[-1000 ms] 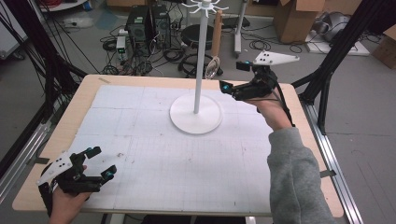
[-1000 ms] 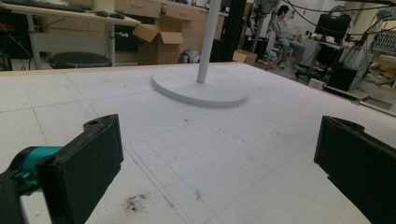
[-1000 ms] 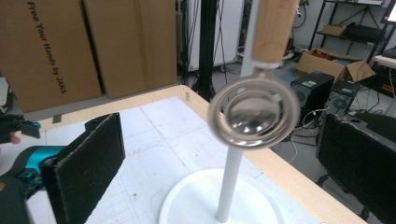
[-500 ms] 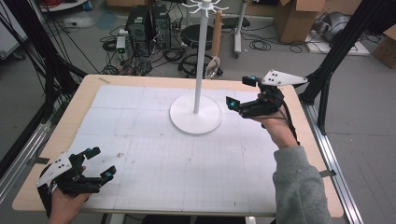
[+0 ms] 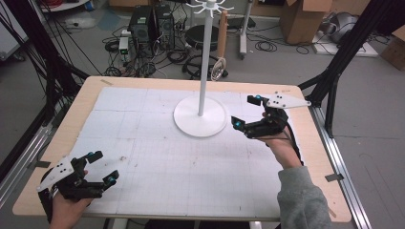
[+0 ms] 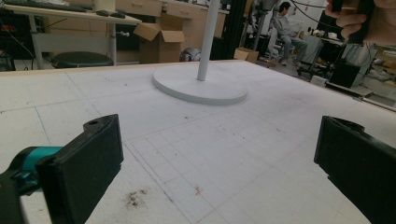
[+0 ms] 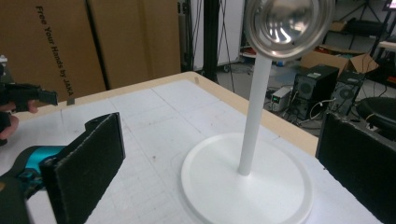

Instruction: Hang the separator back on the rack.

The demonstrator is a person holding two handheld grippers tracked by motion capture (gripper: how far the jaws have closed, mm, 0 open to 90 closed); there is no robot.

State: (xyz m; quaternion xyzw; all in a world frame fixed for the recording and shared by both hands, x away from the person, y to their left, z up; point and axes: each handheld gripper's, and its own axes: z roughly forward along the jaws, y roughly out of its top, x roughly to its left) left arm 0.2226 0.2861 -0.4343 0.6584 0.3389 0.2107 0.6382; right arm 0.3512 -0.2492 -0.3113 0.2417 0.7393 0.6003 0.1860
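Here, legible writing appears in the right gripper view alone: a brown cardboard panel (image 7: 70, 51) beyond the desk bears the vertical line "Free Your Hands by JAKA".

The white stand (image 5: 200, 114) consists of a flat round base, a slim upright pole and a ring of short pegs at its top. A shiny metal disc (image 7: 288, 25) hangs high beside the pole; in the right gripper view it reads as a polished, shallow dish with a bright rim. The stand's base rests on the far centre of the white gridded mat (image 5: 157, 157), which covers most of the pale wooden desk (image 5: 325, 157).

The right gripper (image 5: 246, 112) hovers just right of the base, apart from it, with its jaws spread wide and nothing between them; its camera looks at the pole and base. The left gripper (image 5: 102, 167) sits at the near left corner of the desk, well apart from the stand, its jaws likewise spread and empty above the mat.

Open mat lies between the two grippers and across the whole near half of the desk. A strip of bare wood borders the mat on every side. Faint brown specks (image 6: 135, 198) mark the mat just ahead of the left gripper.
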